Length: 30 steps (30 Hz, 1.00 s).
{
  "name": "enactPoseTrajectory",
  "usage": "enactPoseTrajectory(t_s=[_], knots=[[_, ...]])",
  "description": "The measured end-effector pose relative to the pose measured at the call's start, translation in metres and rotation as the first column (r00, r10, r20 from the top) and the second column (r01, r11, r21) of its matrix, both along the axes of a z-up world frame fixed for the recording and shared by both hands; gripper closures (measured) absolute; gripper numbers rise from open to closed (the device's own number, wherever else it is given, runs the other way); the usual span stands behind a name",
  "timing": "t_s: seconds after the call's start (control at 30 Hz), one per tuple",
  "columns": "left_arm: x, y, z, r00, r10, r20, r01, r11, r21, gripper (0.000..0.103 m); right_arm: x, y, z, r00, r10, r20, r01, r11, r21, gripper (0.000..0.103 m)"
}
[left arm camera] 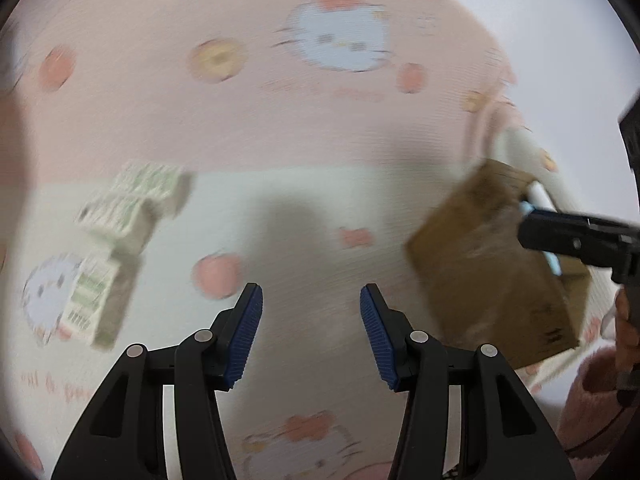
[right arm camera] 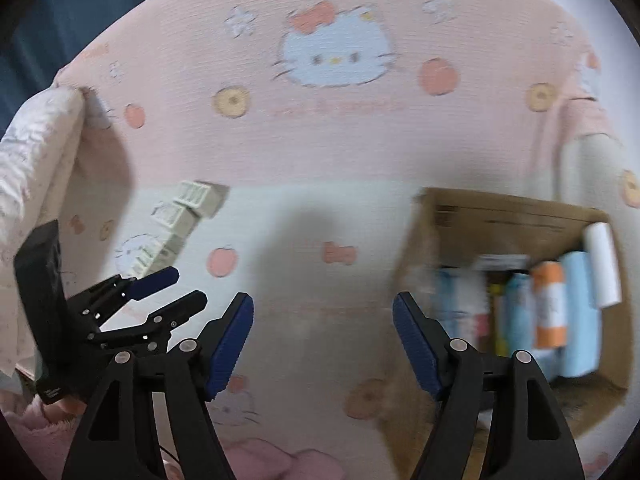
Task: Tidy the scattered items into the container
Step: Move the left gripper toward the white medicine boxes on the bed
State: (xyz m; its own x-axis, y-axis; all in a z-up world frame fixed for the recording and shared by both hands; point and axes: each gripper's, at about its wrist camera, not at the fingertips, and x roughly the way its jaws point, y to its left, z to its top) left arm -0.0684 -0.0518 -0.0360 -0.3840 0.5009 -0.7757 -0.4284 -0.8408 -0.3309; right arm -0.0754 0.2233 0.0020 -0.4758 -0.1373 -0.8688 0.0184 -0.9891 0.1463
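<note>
Left wrist view: left tongs point(left arm camera: 311, 308) wide open, nothing between the blue pads, hovering over the cat-print cloth point(left arm camera: 248, 128) that covers the surface. Green-and-white packets point(left arm camera: 120, 240) in a loose row to the left, blurred, print unreadable. Cardboard box point(left arm camera: 492, 268) to the right, tilted in this view, with the right tongs point(left arm camera: 532, 220) reaching over its rim; whether anything is held there cannot be told from this side. Right wrist view: right tongs point(right arm camera: 323, 320) spread wide and empty, poised over bare cloth point(right arm camera: 320, 140) just left of the box point(right arm camera: 504, 212). Inside the box already: a white tube, an orange one, pale blue packs, lying side by side. Packets point(right arm camera: 176, 224) still out on the cloth, well apart from the box, with the left tongs point(right arm camera: 172, 288) near them, jaws parted. Judged step: between placements, heading for the remaining packets. Next move likely calls for a descent over one packet, a squeeze across its narrow sides, then a carry across to the box.
</note>
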Motion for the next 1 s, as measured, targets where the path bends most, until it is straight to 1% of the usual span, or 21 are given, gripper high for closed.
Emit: enactPoseTrajectory(t_s=[0.1,0.17,0.23,0.37,0.4,0.43,0.47,0.5,0.53,0.57,0.6,0.63,0.67,0.7,0.73,0.77,0.8,0.83,0.87,0.93,1.0], knots=[[-0.01,-0.036,-0.01,0.995,0.095,0.021,-0.095,0.995,-0.005,0.048,-0.015,-0.021,-0.021,0.999,0.024,0.024,-0.024,1.0,-0.013,0.032],[-0.015,-0.059,-0.011,0.988,0.155,0.005,-0.155,0.988,-0.012,0.048,-0.024,-0.037,-0.039,0.998,0.046,0.036,-0.046,0.999,-0.006,0.032],[-0.02,-0.085,-0.012,0.975,0.22,-0.021,-0.221,0.975,-0.019,0.048,-0.035,-0.052,-0.058,0.996,0.066,0.063,-0.065,0.998,-0.008,0.032],[-0.031,-0.119,-0.02,0.953,0.299,-0.047,-0.302,0.951,-0.063,0.048,-0.046,-0.074,-0.087,0.99,0.115,0.08,-0.109,0.991,-0.073,0.032],[-0.036,-0.13,-0.026,0.944,0.328,-0.045,-0.33,0.941,-0.079,0.048,-0.049,-0.08,-0.093,0.989,0.123,0.083,-0.116,0.99,-0.083,0.032],[-0.04,-0.139,-0.031,0.935,0.352,-0.046,-0.355,0.931,-0.086,0.051,-0.053,-0.088,-0.101,0.987,0.14,0.08,-0.131,0.985,-0.11,0.032],[-0.043,-0.148,-0.036,0.922,0.384,-0.054,-0.388,0.917,-0.094,0.069,-0.056,-0.093,-0.106,0.986,0.152,0.072,-0.142,0.981,-0.133,0.032],[-0.046,-0.161,-0.041,0.892,0.445,-0.078,-0.451,0.885,-0.115,0.097,-0.059,-0.097,-0.111,0.985,0.162,0.062,-0.151,0.976,-0.155,0.032],[-0.049,-0.17,-0.043,0.874,0.477,-0.087,-0.485,0.865,-0.131,0.102,-0.062,-0.104,-0.117,0.985,0.166,0.045,-0.155,0.971,-0.184,0.032],[-0.054,-0.177,-0.05,0.864,0.498,-0.081,-0.504,0.85,-0.151,0.101,-0.064,-0.107,-0.121,0.986,0.164,0.028,-0.155,0.967,-0.2,0.033],[-0.06,-0.183,-0.059,0.858,0.511,-0.059,-0.513,0.842,-0.168,0.101,-0.066,-0.111,-0.127,0.988,0.154,0.017,-0.147,0.968,-0.202,0.059],[-0.063,-0.187,-0.066,0.854,0.519,-0.041,-0.518,0.84,-0.161,0.101,-0.071,-0.116,-0.135,0.99,0.137,0.04,-0.127,0.974,-0.185,0.084],[-0.066,-0.19,-0.073,0.855,0.519,-0.016,-0.515,0.845,-0.143,0.101,-0.076,-0.119,-0.142,0.99,0.123,0.068,-0.108,0.976,-0.187,0.099],[-0.069,-0.194,-0.08,0.859,0.511,0.014,-0.507,0.855,-0.112,0.101,-0.078,-0.12,-0.147,0.99,0.123,0.074,-0.104,0.97,-0.221,0.099],[-0.069,-0.197,-0.085,0.859,0.512,0.034,-0.507,0.857,-0.098,0.101,-0.082,-0.122,-0.153,0.988,0.136,0.077,-0.111,0.957,-0.269,0.099],[-0.072,-0.198,-0.091,0.855,0.515,0.055,-0.509,0.856,-0.089,0.101,-0.086,-0.125,-0.157,0.986,0.146,0.086,-0.116,0.952,-0.284,0.099],[-0.075,-0.2,-0.098,0.854,0.514,0.087,-0.509,0.858,-0.071,0.101,-0.089,-0.128,-0.16,0.991,-0.11,0.078,0.13,0.933,-0.337,0.099],[-0.077,-0.2,-0.103,0.856,0.504,0.115,-0.502,0.863,-0.052,0.101,-0.092,-0.132,-0.163,0.993,-0.098,0.065,0.114,0.93,-0.35,0.099],[-0.076,-0.197,-0.106,0.864,0.484,0.14,-0.485,0.874,-0.029,0.101,-0.093,-0.134,-0.164,0.995,-0.091,0.05,0.103,0.927,-0.362,0.099],[-0.078,-0.192,-0.112,0.881,0.441,0.171,-0.444,0.896,-0.019,0.101,-0.097,-0.14,-0.167,0.997,-0.066,0.038,0.076,0.926,-0.371,0.099],[-0.077,-0.179,-0.116,0.91,0.364,0.199,-0.371,0.929,-0.007,0.102,-0.097,-0.144,-0.169,0.998,-0.05,0.025,0.056,0.925,-0.376,0.099]])
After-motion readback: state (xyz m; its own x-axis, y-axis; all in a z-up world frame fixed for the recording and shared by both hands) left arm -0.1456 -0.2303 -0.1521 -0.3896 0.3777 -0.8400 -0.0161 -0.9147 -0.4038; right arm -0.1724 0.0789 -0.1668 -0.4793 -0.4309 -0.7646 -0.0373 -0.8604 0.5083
